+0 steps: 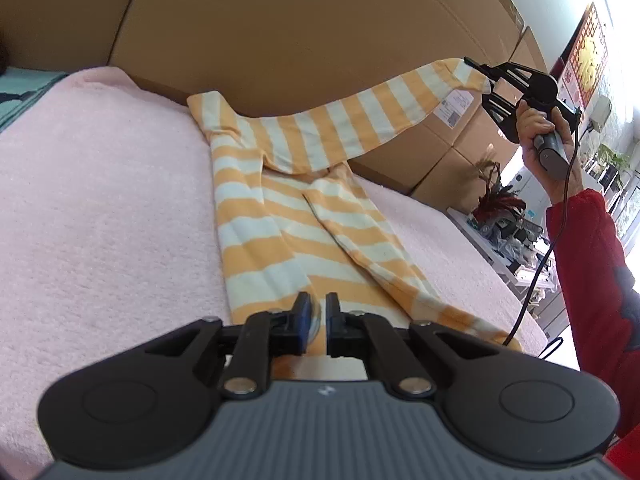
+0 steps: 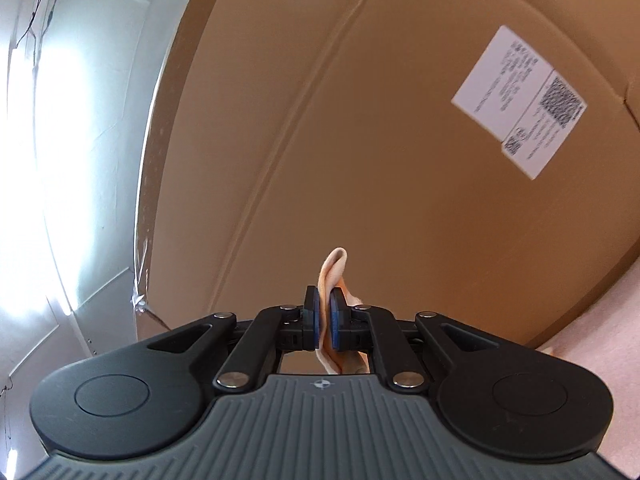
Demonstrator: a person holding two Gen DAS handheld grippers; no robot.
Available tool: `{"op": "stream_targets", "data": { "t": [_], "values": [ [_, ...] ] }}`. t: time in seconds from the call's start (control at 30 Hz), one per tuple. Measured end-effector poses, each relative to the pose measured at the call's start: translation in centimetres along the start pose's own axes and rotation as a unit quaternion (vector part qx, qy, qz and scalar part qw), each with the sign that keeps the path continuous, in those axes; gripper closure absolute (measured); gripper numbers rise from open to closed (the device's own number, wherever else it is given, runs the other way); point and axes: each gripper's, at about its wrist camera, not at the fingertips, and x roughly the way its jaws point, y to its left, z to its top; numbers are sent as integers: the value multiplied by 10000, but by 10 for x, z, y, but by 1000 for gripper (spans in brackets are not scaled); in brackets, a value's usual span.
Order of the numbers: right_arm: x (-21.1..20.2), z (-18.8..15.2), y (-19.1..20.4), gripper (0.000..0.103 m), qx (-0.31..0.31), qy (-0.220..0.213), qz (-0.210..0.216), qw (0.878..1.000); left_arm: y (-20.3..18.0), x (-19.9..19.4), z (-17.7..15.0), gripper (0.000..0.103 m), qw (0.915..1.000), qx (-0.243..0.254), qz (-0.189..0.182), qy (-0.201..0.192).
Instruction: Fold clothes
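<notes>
An orange-and-white striped shirt lies on the pink blanket. One long sleeve is lifted off the bed and stretched up to the right. My right gripper is shut on the sleeve's cuff, high above the bed; in the right wrist view the cuff fabric pokes out between its pads. My left gripper sits low over the shirt's near hem with its jaws nearly closed; whether it pinches the fabric is unclear.
Large cardboard boxes stand along the far side of the bed, one with a white shipping label. A red-sleeved arm and a black cable are at the right. Cluttered shelves lie beyond the bed's right edge.
</notes>
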Motion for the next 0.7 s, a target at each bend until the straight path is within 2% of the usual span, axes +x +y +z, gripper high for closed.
{"op": "stream_targets", "data": {
  "t": [0.27,0.43,0.5,0.7],
  "values": [
    [-26,7,-61,96,650,-168,-614,9959,-8,12,-3,103,9996,85,-20,252],
    [-46,-3,-83,96,701,-417,-936,9923,-6,15,-6,103,9991,157,44,386],
    [-53,-9,-88,96,690,-540,-880,9923,-6,17,-6,103,9989,174,66,434],
    [-66,-11,-82,96,725,-725,-38,9947,-3,21,-3,103,9988,139,60,466]
  ]
}}
